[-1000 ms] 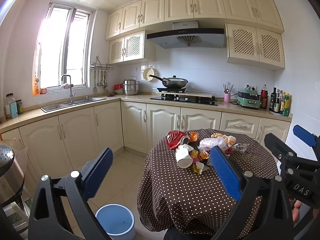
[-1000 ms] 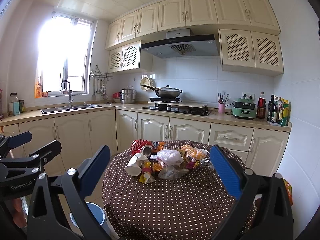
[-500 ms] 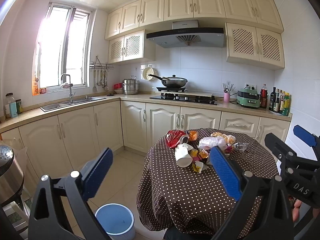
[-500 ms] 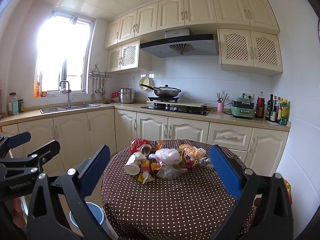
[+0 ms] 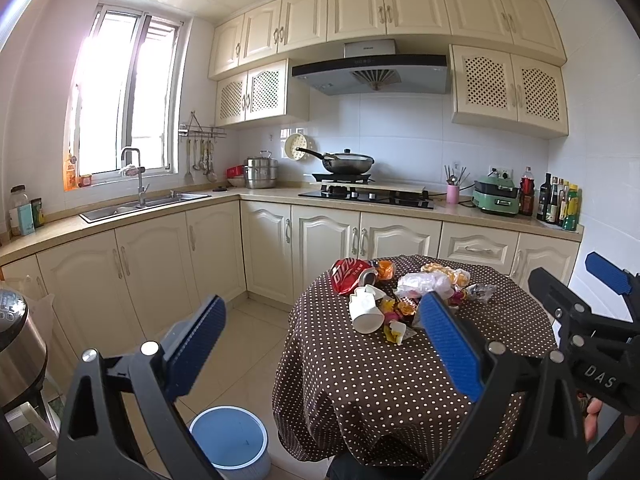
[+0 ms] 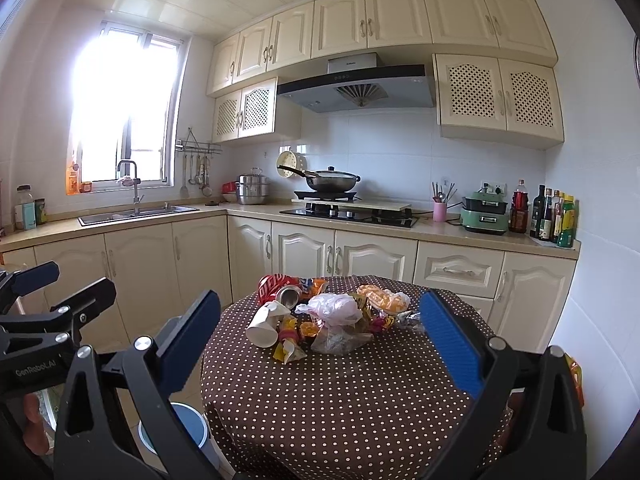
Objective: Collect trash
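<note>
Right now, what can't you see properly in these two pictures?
- Blue bin: the right wrist view hides most of it behind the right gripper frame; whether anything lies inside is unclear.
- Trash pile: its back pieces are covered by the white plastic bag.
- Crushed can: print too small to read.
- Table: its legs are hidden by the dotted cloth.

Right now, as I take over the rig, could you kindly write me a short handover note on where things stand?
Left gripper: open, empty, held short of the trash.
Right gripper: open, empty, facing the pile.
Trash: white paper cup, crushed red drink can, crumpled white plastic bag and wrappers heaped on the round brown polka-dot table.
Round blue-rimmed bin: on the floor left of the table, looks empty.
Done: nothing.
Left: bin every piece.
</note>
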A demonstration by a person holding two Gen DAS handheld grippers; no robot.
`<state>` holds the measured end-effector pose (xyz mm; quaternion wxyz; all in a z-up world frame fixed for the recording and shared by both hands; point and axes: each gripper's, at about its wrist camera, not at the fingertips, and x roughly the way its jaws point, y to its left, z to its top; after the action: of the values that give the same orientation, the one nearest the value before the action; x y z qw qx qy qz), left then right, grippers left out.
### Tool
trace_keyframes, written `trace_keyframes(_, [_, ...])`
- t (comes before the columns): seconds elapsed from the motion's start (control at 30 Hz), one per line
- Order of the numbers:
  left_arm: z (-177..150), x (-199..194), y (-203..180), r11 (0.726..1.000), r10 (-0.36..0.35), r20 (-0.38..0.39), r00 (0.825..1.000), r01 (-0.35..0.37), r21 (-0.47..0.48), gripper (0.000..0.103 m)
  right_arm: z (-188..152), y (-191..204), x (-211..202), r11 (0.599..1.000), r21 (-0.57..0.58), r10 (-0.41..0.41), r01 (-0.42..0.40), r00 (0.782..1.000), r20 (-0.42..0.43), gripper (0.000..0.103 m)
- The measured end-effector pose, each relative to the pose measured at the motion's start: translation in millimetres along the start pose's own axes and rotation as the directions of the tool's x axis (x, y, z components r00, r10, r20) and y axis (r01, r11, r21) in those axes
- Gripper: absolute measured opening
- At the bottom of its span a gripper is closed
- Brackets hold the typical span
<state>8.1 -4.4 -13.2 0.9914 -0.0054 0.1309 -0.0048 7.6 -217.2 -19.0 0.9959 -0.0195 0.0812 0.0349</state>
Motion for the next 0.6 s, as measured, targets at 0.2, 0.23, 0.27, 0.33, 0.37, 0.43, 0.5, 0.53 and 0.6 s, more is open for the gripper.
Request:
trace_keyframes(0.2, [-0.9,-0.6,1.5,1.000,0.001,-0.003,1.000,-0.001,0.000,0.096,-0.4,1.4,1.6,1.000,0.002,0.001,-0.001,1.000,0.003,0.096])
trace_keyframes(0.23, [-1.2,-0.8,1.8,1.000,0.003,-0.003,1.000,-0.003,-0.001,0.095,-0.6,1.3,1.6,1.000,0.002,0.000,0.000,1.000,0.002,0.096])
trace_keyframes(0.27, [-0.8,-0.2,2.8,1.000,0.004,-0.003,1.000,-0.004,-0.002,0.095,-0.6,1.9,2.2,1.000,0.001,0.001,-0.001,1.000,0.000,0.096])
trace_keyframes(0.33, [-0.4,1.0,3.4,1.000,0.007,-0.005,1.000,-0.007,-0.002,0.095,-0.1,3.6,3.3,1.000,-0.002,0.002,-0.002,1.000,-0.003,0.096])
trace_keyframes(0.37, [-0.8,1.3,4.1,1.000,0.006,-0.005,1.000,-0.006,-0.002,0.095,-0.2,4.6,3.8,1.000,-0.004,0.002,-0.002,1.000,-0.004,0.096])
trace_keyframes(0.43, [-1.2,1.4,4.9,1.000,0.006,-0.006,1.000,-0.006,-0.003,0.095,-0.4,6.2,4.2,1.000,-0.006,0.006,-0.006,1.000,-0.006,0.096])
trace_keyframes(0.5, [-1.5,1.7,5.3,1.000,0.007,-0.007,1.000,-0.007,-0.004,0.095,-0.7,7.4,4.8,1.000,-0.007,0.008,-0.008,1.000,-0.008,0.096])
trace_keyframes(0.53, [-2.0,2.0,6.0,1.000,0.008,-0.007,1.000,-0.008,-0.006,0.096,-1.2,7.2,4.8,1.000,-0.006,0.009,-0.009,1.000,-0.008,0.096])
trace_keyframes(0.6, [-2.3,2.2,7.6,1.000,0.009,-0.008,1.000,-0.009,-0.008,0.095,-1.2,7.5,4.9,1.000,-0.007,0.009,-0.009,1.000,-0.008,0.096])
